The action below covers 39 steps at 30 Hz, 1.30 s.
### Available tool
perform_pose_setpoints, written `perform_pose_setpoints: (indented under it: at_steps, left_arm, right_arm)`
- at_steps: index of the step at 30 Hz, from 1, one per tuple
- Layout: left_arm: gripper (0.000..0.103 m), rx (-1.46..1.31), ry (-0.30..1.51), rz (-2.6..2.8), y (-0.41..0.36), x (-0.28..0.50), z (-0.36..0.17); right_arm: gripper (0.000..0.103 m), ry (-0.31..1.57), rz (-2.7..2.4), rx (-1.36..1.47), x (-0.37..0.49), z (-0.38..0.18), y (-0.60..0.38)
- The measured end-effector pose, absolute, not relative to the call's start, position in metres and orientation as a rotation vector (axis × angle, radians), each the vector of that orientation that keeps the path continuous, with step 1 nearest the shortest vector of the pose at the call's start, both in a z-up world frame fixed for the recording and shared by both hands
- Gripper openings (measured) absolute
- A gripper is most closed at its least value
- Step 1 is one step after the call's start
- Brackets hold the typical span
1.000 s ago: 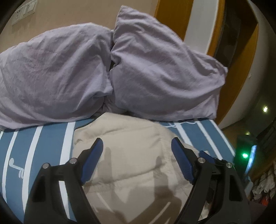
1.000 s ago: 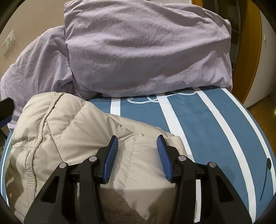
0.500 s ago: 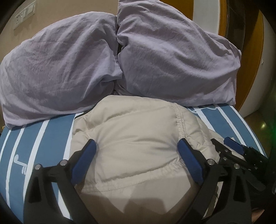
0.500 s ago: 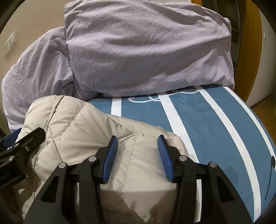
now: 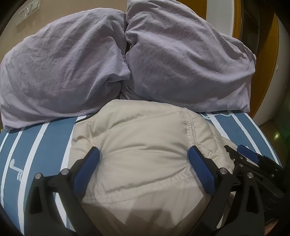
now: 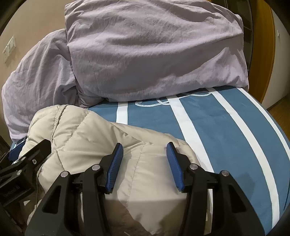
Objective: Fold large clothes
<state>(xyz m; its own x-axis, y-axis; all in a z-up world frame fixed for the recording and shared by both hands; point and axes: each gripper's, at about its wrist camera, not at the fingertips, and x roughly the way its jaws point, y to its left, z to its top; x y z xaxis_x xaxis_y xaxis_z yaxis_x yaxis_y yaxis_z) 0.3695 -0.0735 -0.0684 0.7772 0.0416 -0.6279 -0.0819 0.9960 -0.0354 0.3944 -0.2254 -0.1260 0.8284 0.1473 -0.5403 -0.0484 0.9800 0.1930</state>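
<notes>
A beige quilted puffer jacket (image 5: 145,130) lies bunched in a folded heap on the blue bed cover with white stripes (image 5: 45,141). My left gripper (image 5: 144,150) hangs low over the heap, its jaws opening wide, with a bulge of the jacket between the blue pads but no squeeze on it. In the right wrist view the same jacket (image 6: 87,130) fills the lower left. My right gripper (image 6: 144,145) sits over the jacket's right edge, jaws partly apart and pressing nothing. Each gripper shows at the edge of the other's view.
Two large lilac pillows (image 5: 59,69) (image 5: 181,59) stand against the wall right behind the jacket. The striped cover (image 6: 226,127) stretches bare to the right, ending at the bed's edge by a wooden door frame (image 6: 271,54). A wall socket plate (image 5: 27,12) is at top left.
My left gripper has sunk closer to the jacket and its jaws have spread wider. The right gripper has come into the left view's right edge. The right gripper has hardly moved.
</notes>
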Motion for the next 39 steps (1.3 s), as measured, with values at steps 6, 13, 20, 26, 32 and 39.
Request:
perform_pose_setpoints:
  at_steps: [6, 13, 20, 26, 32, 39]
  left_arm:
    - [0.098, -0.065, 0.674, 0.068, -0.073, 0.371, -0.072]
    - [0.099, -0.061, 0.670, 0.076, -0.073, 0.373, -0.075]
    - [0.099, -0.055, 0.674, 0.082, -0.073, 0.375, -0.075]
    - [0.099, -0.059, 0.669, 0.082, -0.072, 0.373, -0.075]
    - [0.099, -0.060, 0.661, 0.080, -0.073, 0.372, -0.074]
    - [0.099, -0.058, 0.655, 0.083, -0.074, 0.371, -0.075]
  right_arm:
    - [0.053, 0.587, 0.105, 0.181, 0.397, -0.128, -0.226]
    - [0.054, 0.588, 0.104, 0.183, 0.398, -0.128, -0.225]
    - [0.054, 0.609, 0.108, 0.181, 0.403, -0.128, -0.224]
    - [0.054, 0.619, 0.117, 0.191, 0.397, -0.114, -0.231]
    - [0.055, 0.602, 0.113, 0.175, 0.396, -0.119, -0.231]
    - [0.056, 0.591, 0.099, 0.166, 0.399, -0.126, -0.229]
